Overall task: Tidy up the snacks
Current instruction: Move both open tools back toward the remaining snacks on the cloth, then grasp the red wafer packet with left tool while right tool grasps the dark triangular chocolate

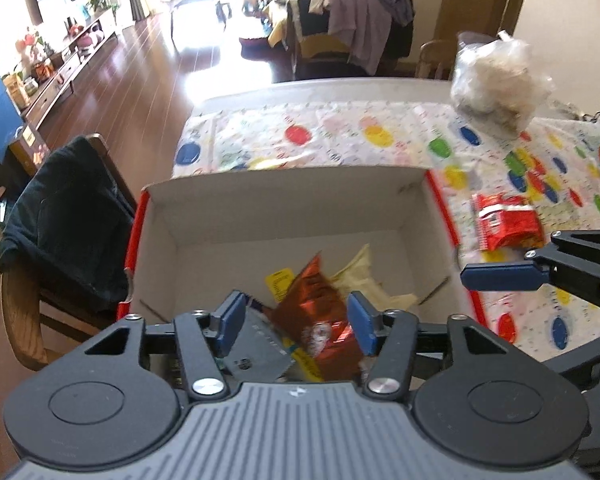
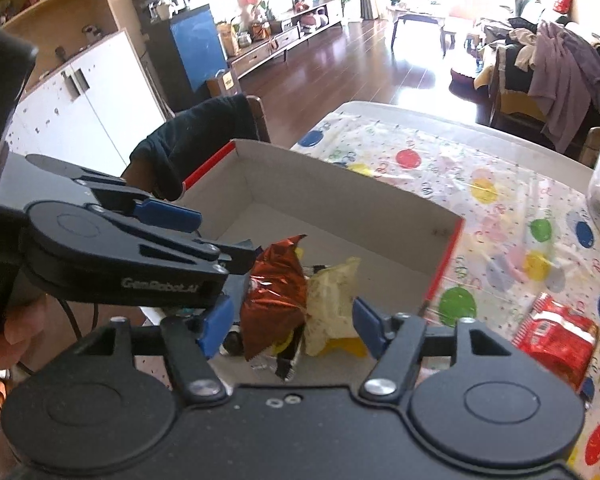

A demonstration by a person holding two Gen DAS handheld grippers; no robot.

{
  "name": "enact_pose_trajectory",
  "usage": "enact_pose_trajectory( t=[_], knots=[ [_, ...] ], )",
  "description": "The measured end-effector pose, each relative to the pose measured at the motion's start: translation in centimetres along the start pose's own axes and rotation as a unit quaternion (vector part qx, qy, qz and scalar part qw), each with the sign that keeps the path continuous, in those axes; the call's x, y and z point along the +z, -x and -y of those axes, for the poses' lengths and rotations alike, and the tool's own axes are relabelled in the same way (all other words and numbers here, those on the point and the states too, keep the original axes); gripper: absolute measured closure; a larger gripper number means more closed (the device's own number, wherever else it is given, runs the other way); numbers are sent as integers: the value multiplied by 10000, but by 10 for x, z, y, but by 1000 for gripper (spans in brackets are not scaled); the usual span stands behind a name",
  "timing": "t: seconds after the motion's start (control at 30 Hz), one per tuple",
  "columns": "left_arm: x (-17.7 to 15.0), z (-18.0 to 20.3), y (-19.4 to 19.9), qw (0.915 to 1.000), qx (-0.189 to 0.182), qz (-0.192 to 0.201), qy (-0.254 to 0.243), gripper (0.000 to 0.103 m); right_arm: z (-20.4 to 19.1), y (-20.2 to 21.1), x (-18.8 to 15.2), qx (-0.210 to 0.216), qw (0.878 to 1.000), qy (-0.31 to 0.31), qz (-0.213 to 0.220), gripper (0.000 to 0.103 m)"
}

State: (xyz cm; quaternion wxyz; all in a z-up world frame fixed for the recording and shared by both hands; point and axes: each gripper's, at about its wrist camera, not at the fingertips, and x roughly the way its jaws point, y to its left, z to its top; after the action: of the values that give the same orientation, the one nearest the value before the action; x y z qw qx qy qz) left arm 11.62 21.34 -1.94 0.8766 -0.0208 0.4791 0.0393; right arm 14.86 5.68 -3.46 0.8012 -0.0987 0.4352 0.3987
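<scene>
Left claw (image 1: 296, 322): my jaws stand apart above the box, nothing pressed between the blue pads; the copper-red foil packet shows in the gap but lies below, free of them.
Right claw (image 2: 294, 326): also parted, with daylight on both sides of the snacks seen between its blue pads; I hold nothing here either.
Desk (image 1: 340, 140): covered with a white cloth printed in coloured dots; it carries the box and the loose snacks.
Cardboard box (image 1: 284, 204): open-topped, white inside with red outer edges, sitting at the near left part of the desk beside a chair draped in dark cloth (image 1: 68, 216).
Clear bag (image 1: 496, 84): plastic, filled with something pale, standing on the desk well beyond the box on its right.
Copper-red foil packet (image 2: 274, 292): inside the box, near the front wall, tilted up on the other packets.
Pale yellow packet (image 2: 334, 300): inside the box, touching the foil packet on its right side.
Grey packet (image 1: 256, 344): inside the box, partly under the foil packet; I cannot read its print.
Red snack packet (image 1: 506, 222): outside the box, lying flat on the cloth just beside the box's right wall.
</scene>
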Motion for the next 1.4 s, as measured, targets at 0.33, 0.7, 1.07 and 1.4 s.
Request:
enact_pose_trajectory(
  t=[0.33,0.7,1.07,1.4],
  knots=[
    [2,49,18,9990,-269,330,-152,31,30,44,-22,-141,9995,-138,260,20],
    [9,112,22,9964,-364,706,-312,27,86,84,-52,-375,9980,-299,404,17],
    [22,186,-1,9905,-725,744,-902,21,164,106,-89,-580,9970,-433,289,1],
    [37,231,-46,9744,-981,420,-1977,21,221,90,-114,-538,9983,-230,43,1]
  ],
)
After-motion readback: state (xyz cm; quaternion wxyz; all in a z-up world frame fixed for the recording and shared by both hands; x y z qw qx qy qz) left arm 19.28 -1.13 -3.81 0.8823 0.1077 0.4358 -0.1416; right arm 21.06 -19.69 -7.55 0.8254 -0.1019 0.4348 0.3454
